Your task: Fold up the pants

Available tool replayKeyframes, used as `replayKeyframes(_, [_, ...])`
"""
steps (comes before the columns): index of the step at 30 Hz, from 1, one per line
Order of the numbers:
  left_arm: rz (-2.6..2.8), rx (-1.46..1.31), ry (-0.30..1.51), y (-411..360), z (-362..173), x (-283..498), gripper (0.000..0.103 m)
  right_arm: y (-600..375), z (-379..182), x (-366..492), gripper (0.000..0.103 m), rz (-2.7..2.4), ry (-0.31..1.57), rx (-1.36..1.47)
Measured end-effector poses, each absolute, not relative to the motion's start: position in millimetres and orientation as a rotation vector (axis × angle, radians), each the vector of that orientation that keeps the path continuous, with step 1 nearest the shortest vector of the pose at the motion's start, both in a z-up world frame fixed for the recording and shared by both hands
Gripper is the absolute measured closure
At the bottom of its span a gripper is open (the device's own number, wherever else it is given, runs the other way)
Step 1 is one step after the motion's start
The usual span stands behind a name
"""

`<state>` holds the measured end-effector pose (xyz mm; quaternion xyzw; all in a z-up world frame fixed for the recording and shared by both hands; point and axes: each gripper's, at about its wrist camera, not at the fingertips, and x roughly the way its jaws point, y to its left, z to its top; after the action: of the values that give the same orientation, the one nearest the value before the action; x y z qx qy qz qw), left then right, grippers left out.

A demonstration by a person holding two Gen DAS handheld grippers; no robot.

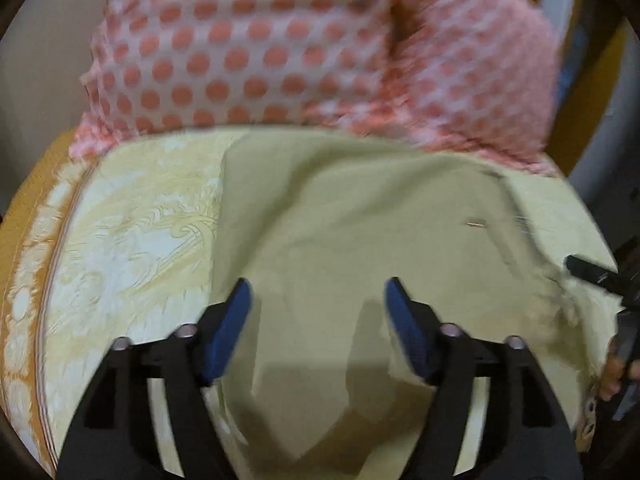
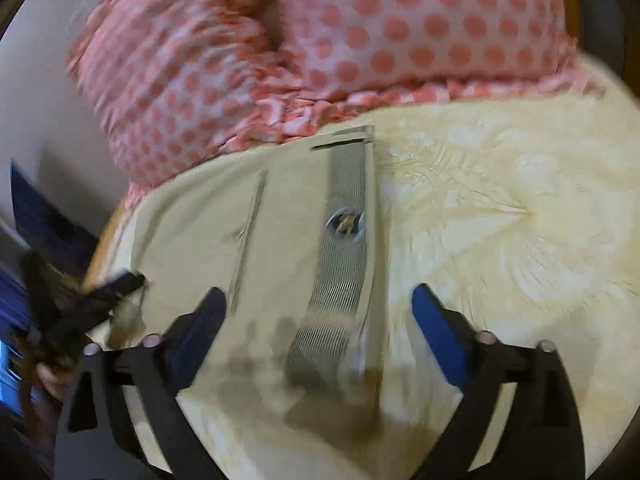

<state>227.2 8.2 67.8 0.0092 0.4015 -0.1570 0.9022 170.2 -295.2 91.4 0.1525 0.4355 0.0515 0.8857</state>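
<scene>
The pale khaki pants (image 1: 340, 232) lie spread flat on the bed. In the right wrist view the pants (image 2: 192, 232) show a grey striped waistband (image 2: 344, 232) with a button, running away from me. My left gripper (image 1: 318, 300) hangs open just above the cloth, nothing between its blue pads. My right gripper (image 2: 320, 304) is open too, its jaws straddling the waistband from above. Each gripper shows at the edge of the other's view: the right gripper (image 1: 600, 276) at the far right, the left gripper (image 2: 116, 284) at the far left. Both views are motion-blurred.
A cream bedsheet with a yellow pattern (image 1: 120, 248) covers the bed (image 2: 500, 220). Pink polka-dot pillows (image 1: 248, 52) lie along the far side, touching the pants' far edge (image 2: 400, 28). An orange sheet border (image 1: 24, 240) marks the bed's left edge.
</scene>
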Motion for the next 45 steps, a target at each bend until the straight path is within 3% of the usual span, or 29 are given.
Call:
replayKeyframes(2, [-0.286, 0.057, 0.745, 11, 77, 182, 0.008, -259, 92, 133, 0.001, 0.047, 0.872, 0.188])
replayKeyframes(5, [-0.223, 0.085, 0.719, 12, 70, 127, 0.002, -223, 82, 91, 0.001, 0.011, 0.825, 0.079])
replayKeyframes(13, [-0.088, 0.053, 0.793, 16, 26, 84, 0.002, -188, 58, 61, 0.001, -0.007, 0.834, 0.064])
replayKeyframes(20, [-0.079, 0.059, 0.749, 16, 14, 72, 0.002, -176, 52, 54, 0.001, -0.045, 0.797, 0.048])
replayKeyframes(45, [-0.095, 0.057, 0.682, 20, 10, 63, 0.002, -176, 51, 51, 0.001, -0.046, 0.76, 0.045])
